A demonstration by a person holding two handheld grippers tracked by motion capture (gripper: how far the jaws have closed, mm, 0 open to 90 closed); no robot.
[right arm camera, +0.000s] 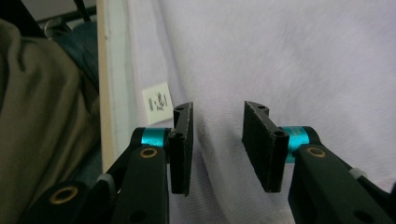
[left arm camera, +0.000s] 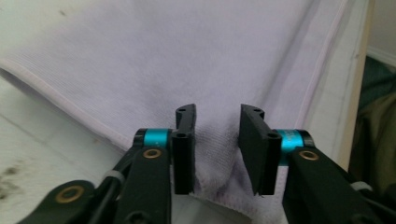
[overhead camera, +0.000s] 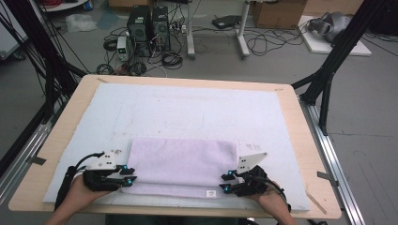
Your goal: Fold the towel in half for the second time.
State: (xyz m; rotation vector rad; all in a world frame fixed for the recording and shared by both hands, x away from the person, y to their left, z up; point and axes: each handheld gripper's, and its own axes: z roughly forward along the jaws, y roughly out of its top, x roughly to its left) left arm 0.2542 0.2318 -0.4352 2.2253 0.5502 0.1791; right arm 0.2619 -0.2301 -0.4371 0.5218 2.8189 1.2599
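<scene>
A folded towel (overhead camera: pixel 182 165) lies near the table's (overhead camera: pixel 300 136) front edge. The left gripper (overhead camera: pixel 130 174) is at the towel's left end, jaws spread with a fold of cloth between them, unpinched. The right gripper (overhead camera: pixel 226 181) is at its right end, jaws spread over the cloth.

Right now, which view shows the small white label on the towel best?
The right gripper view: the label sits large by the towel's edge, left of the right gripper, though its print is blurred. In the high view it is a tiny white patch. The left gripper view gives plain cloth.
</scene>
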